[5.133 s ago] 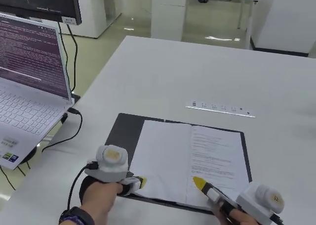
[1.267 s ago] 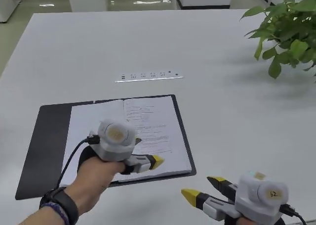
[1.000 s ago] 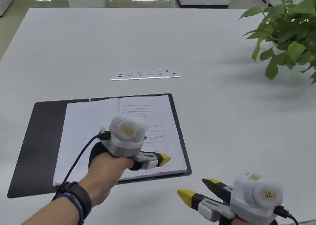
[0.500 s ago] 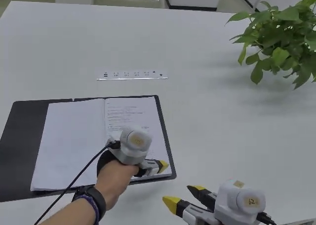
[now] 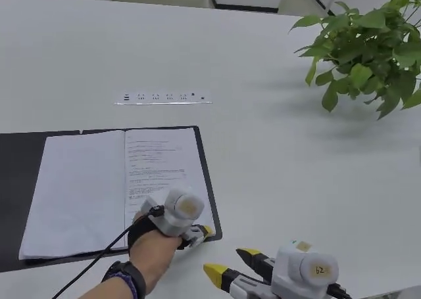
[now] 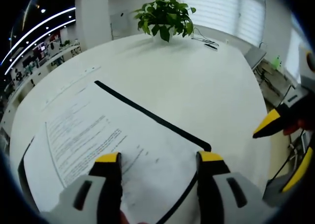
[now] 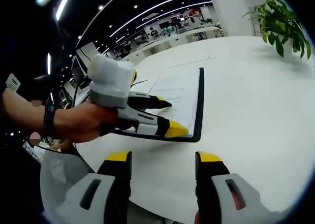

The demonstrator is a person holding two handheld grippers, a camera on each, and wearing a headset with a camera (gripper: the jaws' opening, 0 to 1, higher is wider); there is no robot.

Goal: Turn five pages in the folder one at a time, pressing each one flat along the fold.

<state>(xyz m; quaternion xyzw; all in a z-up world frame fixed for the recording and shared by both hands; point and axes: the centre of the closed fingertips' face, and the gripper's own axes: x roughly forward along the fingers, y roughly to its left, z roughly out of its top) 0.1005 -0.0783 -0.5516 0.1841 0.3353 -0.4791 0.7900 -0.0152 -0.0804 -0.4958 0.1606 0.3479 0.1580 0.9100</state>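
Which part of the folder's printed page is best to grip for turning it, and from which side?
Probably its lower outer corner, approached from the right, across the black cover edge. The printed page lies flat and is held at the fold, so only its outer edge can lift. The left gripper is at that corner, jaws open.

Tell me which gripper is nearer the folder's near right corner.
Left. The left gripper is over the printed page at that corner of the folder; the right gripper is off the folder, over bare table nearer the person.
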